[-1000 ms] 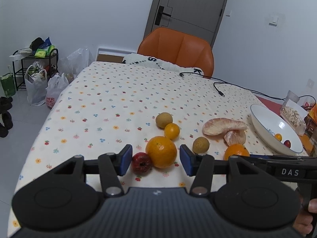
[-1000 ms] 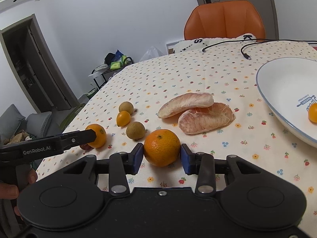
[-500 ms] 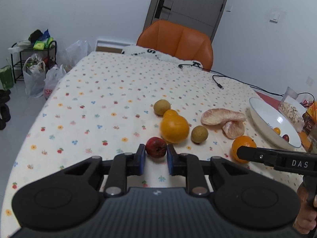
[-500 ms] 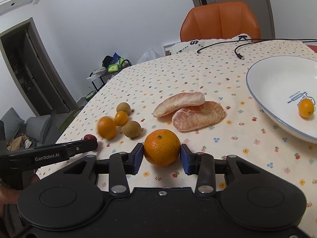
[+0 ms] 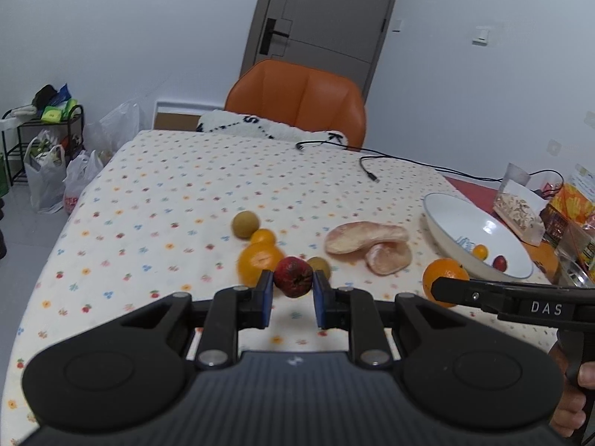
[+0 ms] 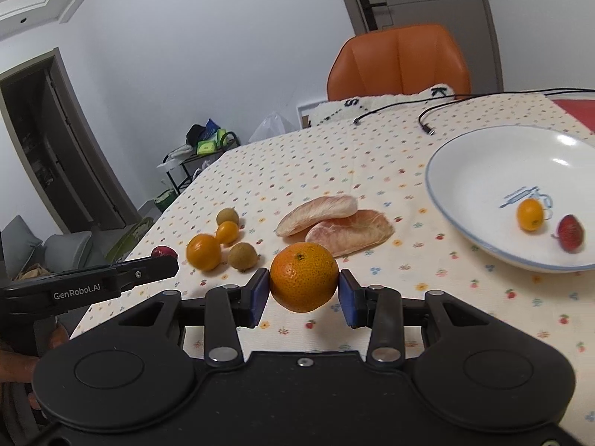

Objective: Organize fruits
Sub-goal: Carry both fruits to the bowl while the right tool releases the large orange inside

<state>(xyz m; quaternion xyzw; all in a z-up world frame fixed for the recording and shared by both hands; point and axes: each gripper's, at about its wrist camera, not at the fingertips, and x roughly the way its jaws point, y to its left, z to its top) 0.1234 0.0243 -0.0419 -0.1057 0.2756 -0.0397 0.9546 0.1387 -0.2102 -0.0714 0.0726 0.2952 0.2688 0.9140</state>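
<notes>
- Now the left hand-held gripper [image 5: 293, 299] is clamped on a small red fruit [image 5: 293, 277], both blue pads pressing its sides; the fruit looks clear of the cloth.
- Likewise the right hand-held gripper [image 6: 303, 299] is clamped on a tangerine [image 6: 304, 277], pads tight against either side.
- Just behind the red fruit, near the middle of the tabletop [image 5: 167, 186], lies a blurred orange [image 5: 256, 262], with a smaller kumquat [image 5: 263, 237] touching it beyond and a brown round fruit [image 5: 245, 224] past that.
- Another brown fruit [image 5: 320, 265] peeks out beside the left gripper's right pad.
- Two peeled pomelo segments [image 6: 334, 223] lie touching each other further toward the right edge, between the loose fruits and the bowl.
- A white bowl [image 6: 465, 171] with a blue rim sits near the right edge; inside it are a small orange fruit [image 6: 530, 214] and a red one [image 6: 570, 232], near each other.
- Black cables [image 5: 372, 174] trail across the far right corner.
- An orange chair [image 5: 297, 100] stands at the far edge, with a white fleecy cloth [image 5: 260, 128] draped there.
- Snack bags [image 5: 520, 208] rest beyond the bowl at the right edge.
- A person's fingers [image 5: 569, 405] wrap the right gripper's handle.
</notes>
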